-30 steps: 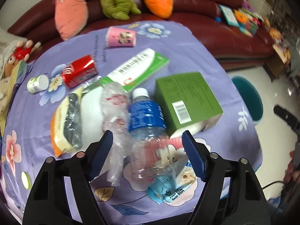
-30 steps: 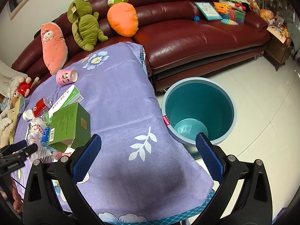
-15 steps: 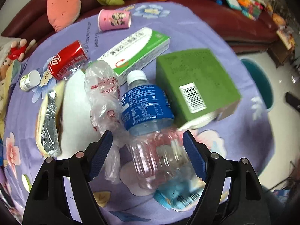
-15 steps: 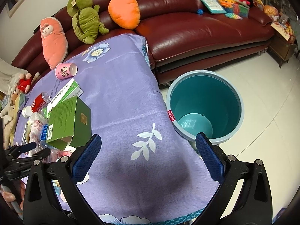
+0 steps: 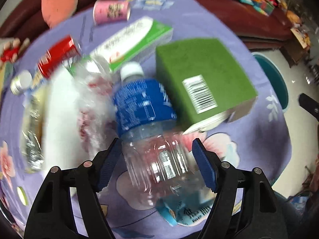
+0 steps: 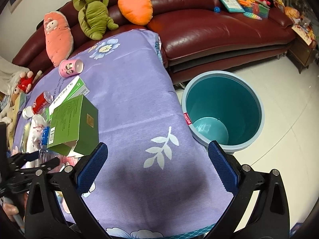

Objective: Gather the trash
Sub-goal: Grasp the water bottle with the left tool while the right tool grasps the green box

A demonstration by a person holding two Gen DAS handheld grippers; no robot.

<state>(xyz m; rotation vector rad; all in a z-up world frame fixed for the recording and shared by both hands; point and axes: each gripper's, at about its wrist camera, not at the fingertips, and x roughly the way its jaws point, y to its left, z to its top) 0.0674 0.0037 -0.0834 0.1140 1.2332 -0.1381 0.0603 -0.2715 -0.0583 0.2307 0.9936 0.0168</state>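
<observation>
A clear plastic bottle (image 5: 151, 139) with a blue label and white cap lies on the purple tablecloth. My left gripper (image 5: 157, 155) is open with its fingers on either side of the bottle's clear lower body, not closed on it. A green box (image 5: 199, 83) lies right of the bottle, a crumpled clear bag (image 5: 95, 99) left of it. A blue wrapper (image 5: 185, 209) lies under the bottle's base. My right gripper (image 6: 157, 167) is open and empty above the tablecloth's near edge. The teal bin (image 6: 223, 107) stands on the floor to the right of the table.
A red can (image 5: 57, 57), a small white jar (image 5: 21, 81), a green-white carton (image 5: 135, 41), a pink cup (image 5: 111, 12) and a foil snack bag (image 5: 31, 131) lie on the cloth. A dark red sofa (image 6: 209, 25) with plush toys stands behind.
My left gripper has moved forward and down over the bottle, so the bottle's body now sits between its fingers. The right gripper has shifted only slightly.
</observation>
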